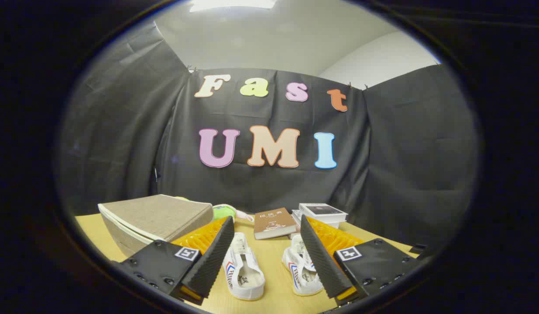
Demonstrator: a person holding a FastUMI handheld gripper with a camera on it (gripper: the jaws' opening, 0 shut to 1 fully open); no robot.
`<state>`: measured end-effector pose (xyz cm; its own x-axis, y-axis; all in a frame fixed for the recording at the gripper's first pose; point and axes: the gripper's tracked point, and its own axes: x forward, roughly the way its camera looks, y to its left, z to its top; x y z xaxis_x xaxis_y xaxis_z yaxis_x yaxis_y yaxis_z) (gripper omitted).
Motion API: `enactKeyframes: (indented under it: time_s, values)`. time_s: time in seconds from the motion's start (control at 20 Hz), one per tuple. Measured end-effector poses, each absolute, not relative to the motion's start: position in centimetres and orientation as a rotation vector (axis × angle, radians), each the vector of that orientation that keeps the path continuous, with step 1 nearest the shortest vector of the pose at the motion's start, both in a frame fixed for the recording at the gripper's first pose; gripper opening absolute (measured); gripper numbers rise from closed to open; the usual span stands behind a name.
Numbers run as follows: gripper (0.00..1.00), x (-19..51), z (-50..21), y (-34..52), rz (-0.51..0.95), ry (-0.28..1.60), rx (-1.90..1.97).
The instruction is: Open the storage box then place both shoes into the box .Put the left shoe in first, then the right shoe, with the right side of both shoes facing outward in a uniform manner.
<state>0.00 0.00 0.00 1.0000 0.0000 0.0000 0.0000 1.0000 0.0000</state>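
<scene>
The gripper [265, 250] hangs above the counter [276, 279] with its 2 fingers [214, 257] spread wide apart and nothing held between them. In the gap between the fingers, low on the wooden counter, lie 2 white canvas shoes with red and blue side marks, set apart from each other. The shoe beside the left finger [243, 272] lies with its toe toward the booth wall and its opening toward the fingers, its side partly covered by that finger. The shoe beside the right finger [300, 270] lies the same way, its far side hidden behind the right finger. Neither shoe touches the other.

Beyond the left finger stands the storage box [158, 220], a grey-brown fabric-textured box with a pale rim, its lid shut. Just behind the box a green and pink soft object [228, 212] peeks out; what it is cannot be told. Beyond the shoes, farther along the counter, a brown book [273, 222] lies flat, and just beside it, to the right, sits a small stack of books [321, 213] with a dark cover on top.
</scene>
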Motion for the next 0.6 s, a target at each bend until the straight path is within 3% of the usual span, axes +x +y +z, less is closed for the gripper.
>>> enactKeyframes:
  time_s: [0.6]
  values:
    - [0.98,-0.01,0.26,0.26,0.013,-0.015,0.031]
